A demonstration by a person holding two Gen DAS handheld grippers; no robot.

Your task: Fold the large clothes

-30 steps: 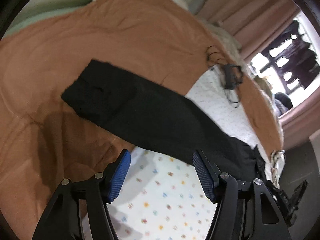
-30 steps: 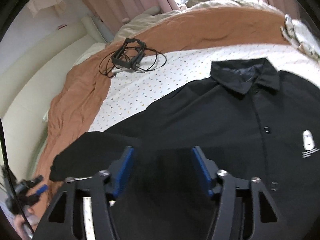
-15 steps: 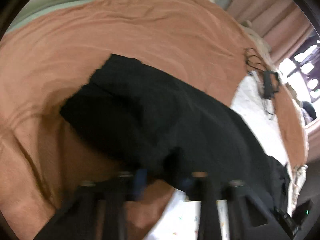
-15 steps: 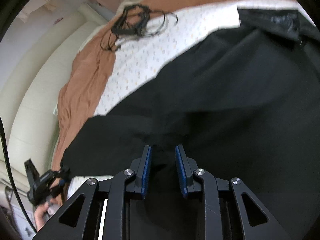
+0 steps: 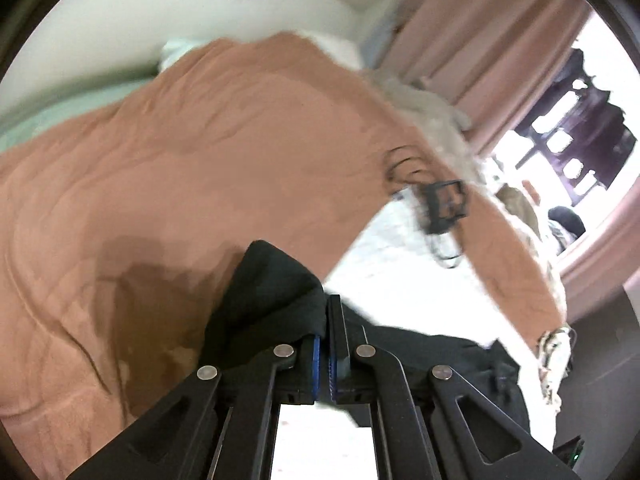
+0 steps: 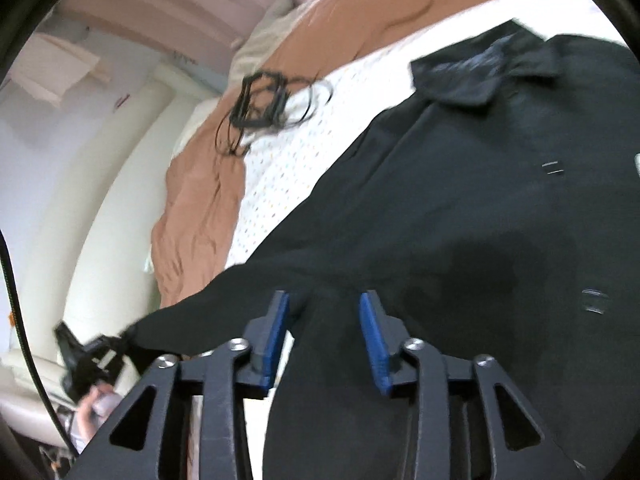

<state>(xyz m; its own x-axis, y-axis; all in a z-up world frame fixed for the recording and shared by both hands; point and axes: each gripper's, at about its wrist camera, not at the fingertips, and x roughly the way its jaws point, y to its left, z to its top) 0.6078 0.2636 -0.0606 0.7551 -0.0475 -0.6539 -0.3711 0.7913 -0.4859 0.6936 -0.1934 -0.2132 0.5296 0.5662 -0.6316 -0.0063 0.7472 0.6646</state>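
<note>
The black shirt (image 6: 460, 220) sprawls collar-up across the bed (image 5: 180, 168), filling the right view from five to one o'clock. Left gripper (image 5: 324, 344) is clamped on the sleeve end (image 5: 272, 292). Right gripper (image 6: 324, 332) is opening over the fabric, gripping nothing. Sleeve fold underway; next, carry it inward.

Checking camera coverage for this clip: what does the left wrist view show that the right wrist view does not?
Only the left wrist view: the left tongs shut on the black sleeve, and a bright window.
Only the right wrist view: the shirt's collar and buttons, with the right tongs opening over the cloth.
Both: the orange blanket, the dotted sheet and a black cabled frame.
</note>
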